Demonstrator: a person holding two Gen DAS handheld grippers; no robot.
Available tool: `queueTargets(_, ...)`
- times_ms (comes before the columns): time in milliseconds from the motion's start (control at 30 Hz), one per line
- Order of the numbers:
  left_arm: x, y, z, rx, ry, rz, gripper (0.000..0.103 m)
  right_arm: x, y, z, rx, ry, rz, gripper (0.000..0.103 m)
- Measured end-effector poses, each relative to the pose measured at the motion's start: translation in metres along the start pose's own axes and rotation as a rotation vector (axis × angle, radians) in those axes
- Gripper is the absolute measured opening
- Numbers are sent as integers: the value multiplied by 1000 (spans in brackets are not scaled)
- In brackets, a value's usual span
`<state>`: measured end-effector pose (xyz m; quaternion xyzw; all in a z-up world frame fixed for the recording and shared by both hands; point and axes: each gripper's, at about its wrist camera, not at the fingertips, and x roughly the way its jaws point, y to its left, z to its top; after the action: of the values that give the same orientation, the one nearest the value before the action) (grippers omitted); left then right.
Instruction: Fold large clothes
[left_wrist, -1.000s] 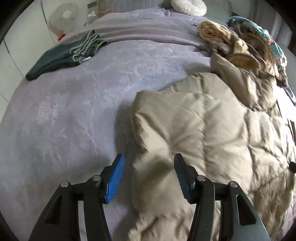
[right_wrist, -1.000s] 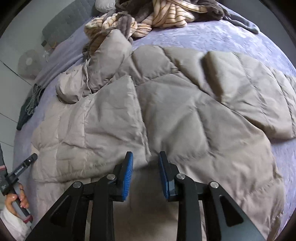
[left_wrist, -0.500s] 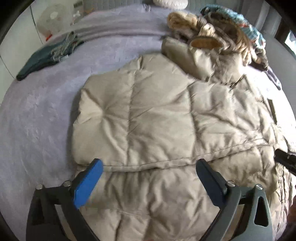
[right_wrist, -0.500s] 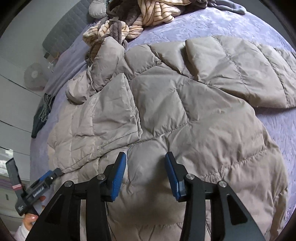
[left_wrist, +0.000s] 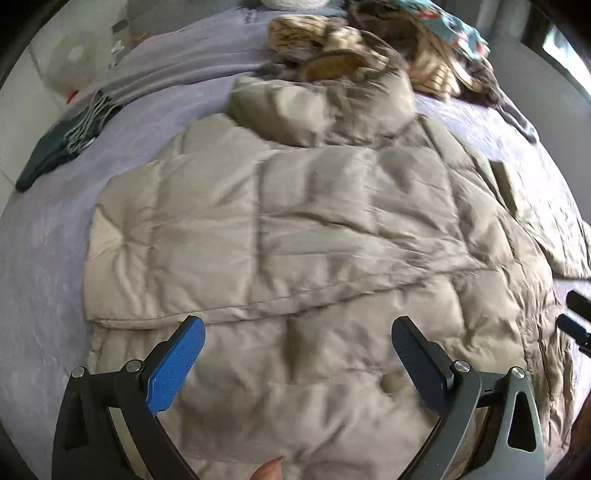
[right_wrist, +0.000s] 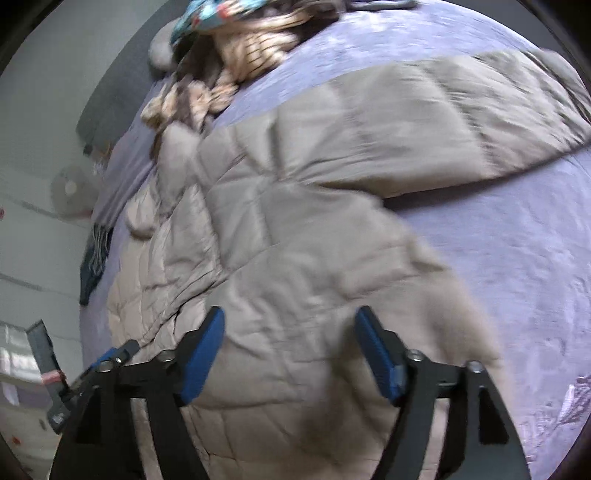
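A large beige quilted puffer coat (left_wrist: 295, 229) lies spread on the lilac bed, its left side folded over its body. It fills the right wrist view too (right_wrist: 295, 236), with one sleeve (right_wrist: 443, 125) stretched out to the right. My left gripper (left_wrist: 297, 332) is wide open and empty above the coat's lower part. My right gripper (right_wrist: 290, 325) is open and empty above the coat's hem on the right side. Its tip shows at the right edge of the left wrist view (left_wrist: 576, 321).
The lilac bedspread (left_wrist: 44, 236) shows left of the coat and to its right (right_wrist: 517, 236). A pile of other clothes (left_wrist: 388, 48) lies at the head of the bed. A folded dark teal garment (left_wrist: 59, 147) lies far left. A white fan (left_wrist: 72, 64) stands beyond the bed.
Both grippers have opened wider. The left gripper moved right, from the coat's left edge to over its middle. The right gripper swung right, toward the coat's right side and sleeve.
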<state>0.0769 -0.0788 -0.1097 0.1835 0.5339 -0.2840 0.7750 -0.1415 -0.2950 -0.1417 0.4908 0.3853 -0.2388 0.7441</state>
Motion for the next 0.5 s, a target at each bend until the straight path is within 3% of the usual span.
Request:
queueTargets(100,3,-30,-1,38,26,-21,102,-17,-33,8,63,-21,8,87)
queueTargets(167,3,-46,-2,53,28,-24,102,-25,-49,12,87,-39,9,103)
queueTargets(333,4,-87,-2,79,47,-13,102,-51,-100,29,202,-135,27,103)
queueTargets(500,8,-112,0,96,85,-53,102,-59,-149,50,343,-127,64,103)
